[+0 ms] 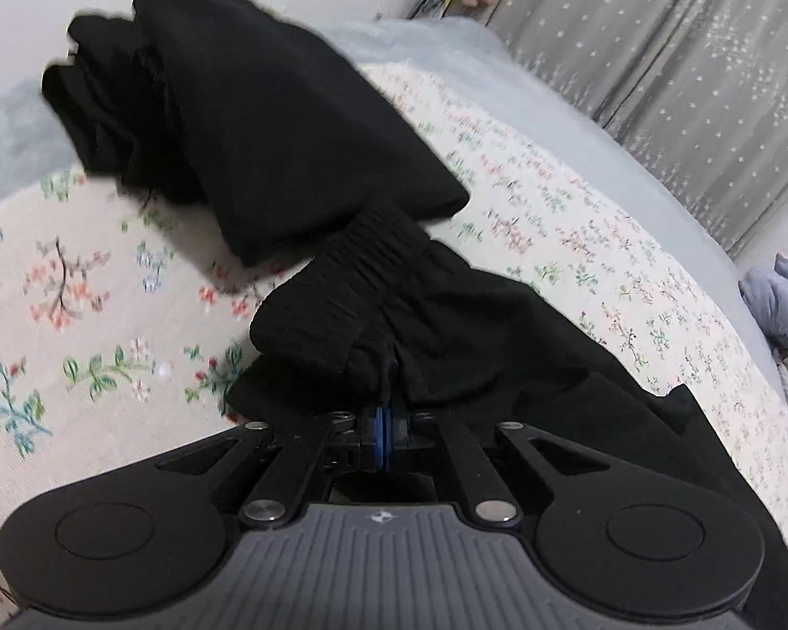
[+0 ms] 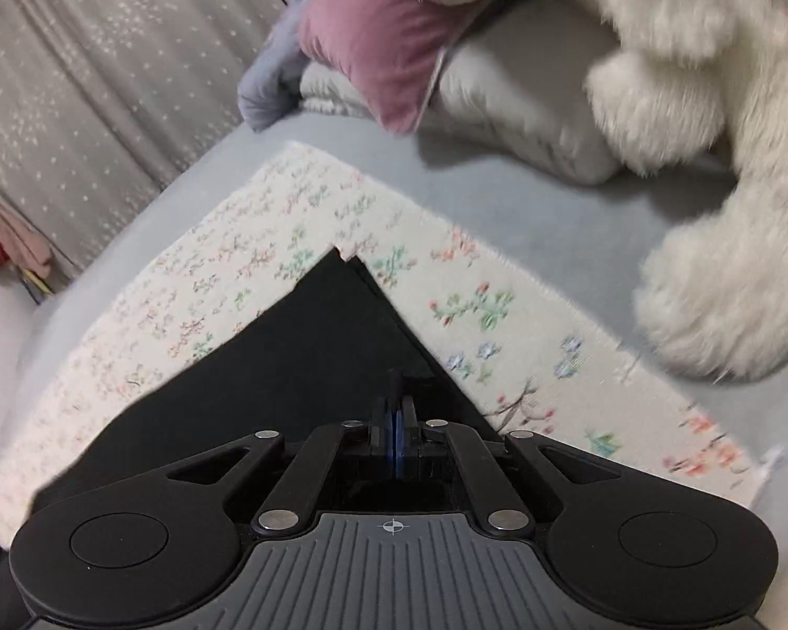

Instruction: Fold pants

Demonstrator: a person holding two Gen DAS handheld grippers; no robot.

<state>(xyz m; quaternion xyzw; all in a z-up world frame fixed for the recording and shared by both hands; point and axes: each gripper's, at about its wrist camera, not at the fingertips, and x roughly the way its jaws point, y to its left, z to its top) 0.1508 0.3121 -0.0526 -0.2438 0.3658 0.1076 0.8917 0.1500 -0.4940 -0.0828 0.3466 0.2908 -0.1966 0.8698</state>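
Note:
The black pants (image 1: 268, 126) lie on a floral cloth (image 1: 79, 315), bunched and folded at the far left, with the elastic waistband (image 1: 341, 283) in the middle. My left gripper (image 1: 386, 409) is shut on the pants fabric just below the waistband. In the right wrist view a flat black corner of the pants (image 2: 315, 336) points away from me over the floral cloth (image 2: 446, 289). My right gripper (image 2: 396, 404) is shut on the pants near that corner's right edge.
The cloth lies on a pale grey-blue bed (image 2: 525, 194). A white plush toy (image 2: 709, 157), a mauve pillow (image 2: 383, 47) and a grey pillow (image 2: 520, 105) sit beyond it. A grey starred curtain (image 1: 683, 52) hangs behind. A blue-grey garment (image 1: 783, 304) lies at the right.

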